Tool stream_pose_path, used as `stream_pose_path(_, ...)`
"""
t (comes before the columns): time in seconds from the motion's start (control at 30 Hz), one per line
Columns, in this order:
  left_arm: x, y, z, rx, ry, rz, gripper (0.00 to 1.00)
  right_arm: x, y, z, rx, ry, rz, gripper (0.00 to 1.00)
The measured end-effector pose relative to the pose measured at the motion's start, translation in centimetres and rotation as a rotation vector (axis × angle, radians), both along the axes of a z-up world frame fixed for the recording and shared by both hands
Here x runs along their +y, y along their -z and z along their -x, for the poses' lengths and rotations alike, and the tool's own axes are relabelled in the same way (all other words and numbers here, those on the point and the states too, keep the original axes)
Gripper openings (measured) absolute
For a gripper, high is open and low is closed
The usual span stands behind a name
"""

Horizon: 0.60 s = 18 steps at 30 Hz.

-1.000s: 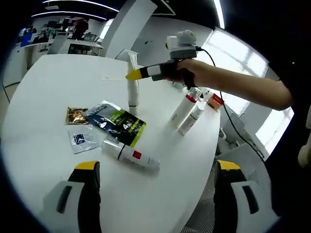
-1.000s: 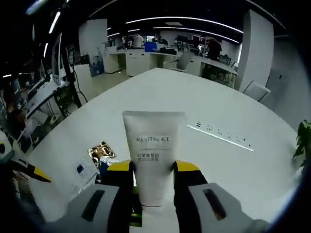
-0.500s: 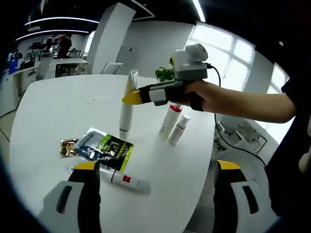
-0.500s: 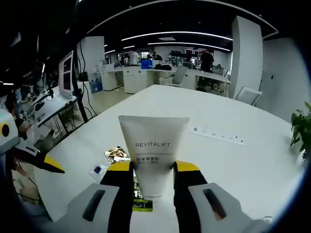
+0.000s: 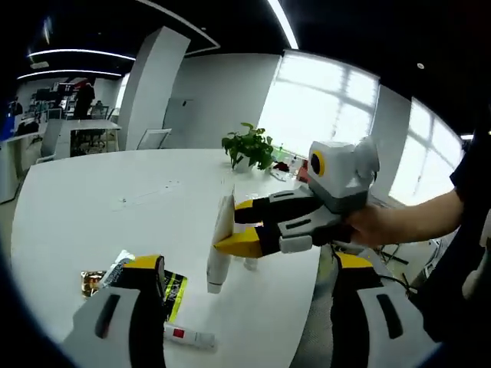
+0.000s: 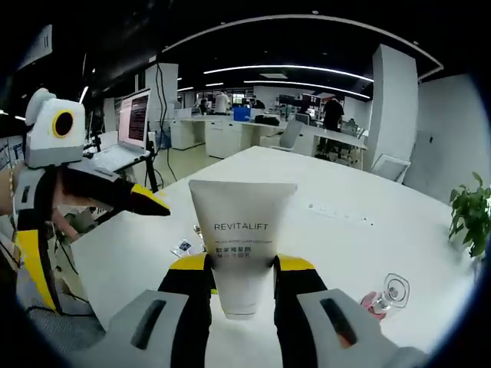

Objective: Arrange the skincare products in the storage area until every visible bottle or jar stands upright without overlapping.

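Risk: white REVITALIFT tube (image 6: 242, 245) lifted off the bench (image 6: 345, 238), pinched low near the cap end, broad flat end up; could swing or slip, or topple on set-down and knock the pump bottle (image 6: 387, 295) at right. Right hand-held gripper (image 6: 242, 264) clenched on that tube. Left hand-held gripper (image 5: 242, 268) wide apart, grasping nothing. Another tube (image 5: 188, 336) lying flat near the sachets (image 5: 173, 295), not yet upright.

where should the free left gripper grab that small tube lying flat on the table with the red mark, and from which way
Grip the lying tube across its round body near the middle, coming down from above with the jaws straddling its narrow width. It lies flat on the white table, so its ends are harder to pinch. The left gripper is open and empty.
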<state>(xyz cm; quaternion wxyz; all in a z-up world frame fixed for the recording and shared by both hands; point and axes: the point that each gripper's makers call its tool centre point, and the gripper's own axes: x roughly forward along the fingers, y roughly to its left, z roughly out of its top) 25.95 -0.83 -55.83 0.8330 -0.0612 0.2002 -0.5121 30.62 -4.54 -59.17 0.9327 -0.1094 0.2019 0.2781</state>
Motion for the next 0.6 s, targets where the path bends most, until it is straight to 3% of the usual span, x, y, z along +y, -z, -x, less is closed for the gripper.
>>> stream_pose_path(0.13, -2.1, -1.6, 0.6, 0.008, -0.024, 0.056, 0.71, 0.2, -0.8, 1.5, -0.008, -0.040, -0.013, 0.30)
stream_pose_path(0.33, -3.1, -2.7, 1.2, 0.010, -0.082, 0.084, 0.63, 0.8, -1.6, 3.3, -0.033, -0.108, -0.022, 0.30)
stream_pose_path(0.6, -3.5, -1.1, 1.4, 0.039, -0.138, 0.033, 0.49, 1.5, -1.0, 5.6, -0.037, -0.178, -0.014, 0.30)
